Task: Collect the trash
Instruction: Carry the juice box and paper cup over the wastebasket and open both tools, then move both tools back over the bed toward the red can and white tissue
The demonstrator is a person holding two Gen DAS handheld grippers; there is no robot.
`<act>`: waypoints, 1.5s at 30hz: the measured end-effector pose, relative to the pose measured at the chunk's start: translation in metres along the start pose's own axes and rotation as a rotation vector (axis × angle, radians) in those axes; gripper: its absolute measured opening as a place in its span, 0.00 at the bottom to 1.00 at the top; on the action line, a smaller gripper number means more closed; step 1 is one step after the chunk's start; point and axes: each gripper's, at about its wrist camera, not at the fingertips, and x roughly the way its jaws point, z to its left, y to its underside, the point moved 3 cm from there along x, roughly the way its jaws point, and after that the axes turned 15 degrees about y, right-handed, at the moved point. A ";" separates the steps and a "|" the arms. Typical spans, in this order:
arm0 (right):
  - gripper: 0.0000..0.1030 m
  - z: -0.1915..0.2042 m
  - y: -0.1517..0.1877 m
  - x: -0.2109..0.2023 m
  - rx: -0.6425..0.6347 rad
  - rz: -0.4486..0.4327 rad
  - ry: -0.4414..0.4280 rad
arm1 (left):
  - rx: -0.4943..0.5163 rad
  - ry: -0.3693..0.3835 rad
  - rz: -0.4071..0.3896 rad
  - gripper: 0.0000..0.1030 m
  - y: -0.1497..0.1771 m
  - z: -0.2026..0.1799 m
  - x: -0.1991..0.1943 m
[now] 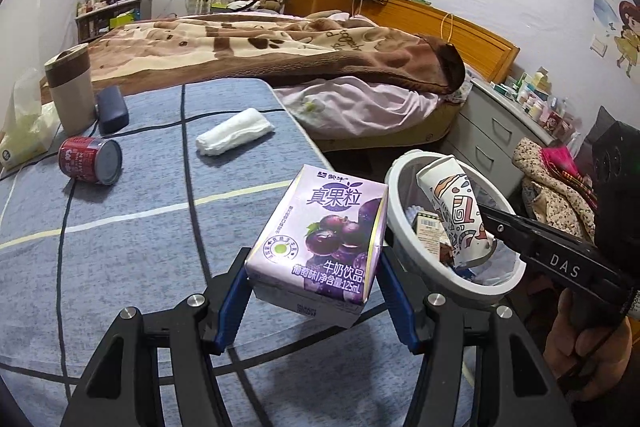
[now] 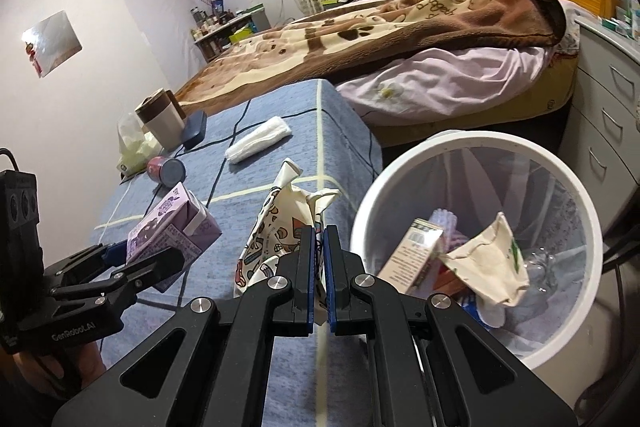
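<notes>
A purple milk carton (image 1: 320, 227) sits between the blue pads of my left gripper (image 1: 314, 267), which is shut on it just above the blue tablecloth (image 1: 120, 247). My right gripper (image 2: 319, 231) is shut on a crumpled patterned paper cup (image 2: 280, 219). From the left wrist view that cup (image 1: 456, 207) hangs over the white trash bin (image 1: 394, 211), with the right gripper (image 1: 486, 213) reaching in from the right. The bin (image 2: 480, 139) stands beside the table edge and holds a small box, a cloth bag and other scraps. The carton (image 2: 172, 231) and left gripper (image 2: 144, 255) show at the left.
On the cloth lie a red can (image 1: 90, 159) on its side, a rolled white tissue (image 1: 234, 137), a beige and brown cup (image 1: 70, 91), a dark blue case (image 1: 112, 109) and a tissue pack (image 1: 24, 131). A bed (image 1: 280, 47) and a drawer cabinet (image 1: 492, 131) stand behind.
</notes>
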 end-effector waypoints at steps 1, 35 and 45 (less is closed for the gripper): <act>0.04 -0.003 0.000 0.000 0.005 0.001 0.004 | 0.003 0.005 0.001 0.59 -0.001 -0.003 0.002; 0.05 -0.132 0.012 0.012 0.227 0.051 0.220 | 0.160 0.198 0.186 0.60 -0.015 -0.110 0.146; 0.48 -0.140 0.013 0.011 0.235 0.052 0.222 | 0.178 0.196 0.186 0.61 -0.017 -0.117 0.162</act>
